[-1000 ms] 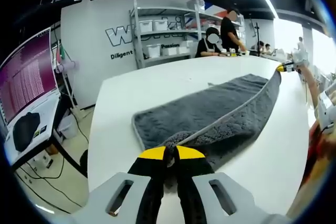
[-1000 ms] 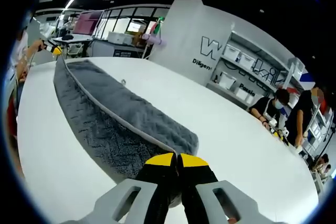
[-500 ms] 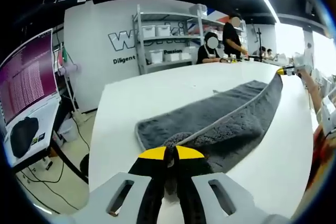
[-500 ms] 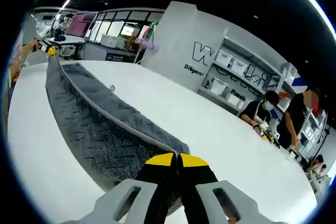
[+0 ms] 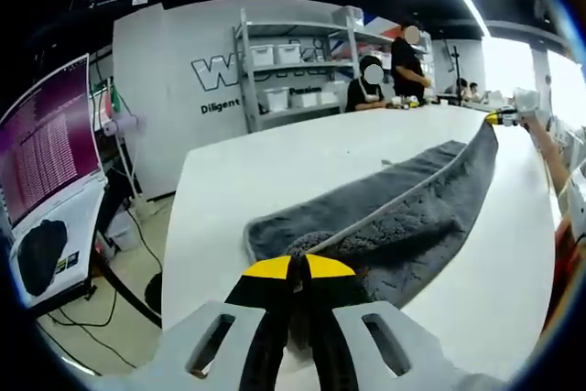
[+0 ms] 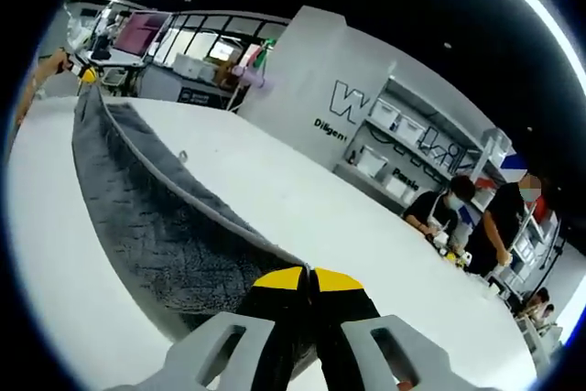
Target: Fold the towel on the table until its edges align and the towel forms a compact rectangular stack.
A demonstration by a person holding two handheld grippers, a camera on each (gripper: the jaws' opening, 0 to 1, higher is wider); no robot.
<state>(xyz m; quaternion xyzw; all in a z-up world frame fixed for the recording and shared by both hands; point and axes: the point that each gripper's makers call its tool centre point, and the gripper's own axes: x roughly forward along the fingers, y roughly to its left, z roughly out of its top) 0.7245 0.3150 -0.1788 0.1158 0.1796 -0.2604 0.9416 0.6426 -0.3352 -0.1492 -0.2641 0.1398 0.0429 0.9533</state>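
While both grippers pinch it, the grey towel (image 5: 403, 217) hangs stretched above the white table (image 5: 275, 157).

At bottom centre of the left gripper view, the left gripper (image 5: 291, 267) has its jaws pressed together on a bunched corner; the towel runs to the upper right. In the right gripper view, the right gripper (image 6: 309, 278) likewise clamps the towel's pale edge, which runs to the upper left.

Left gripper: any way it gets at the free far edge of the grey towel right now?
Probably not: the left gripper is shut on a corner of the grey towel, so it would have to let go first.
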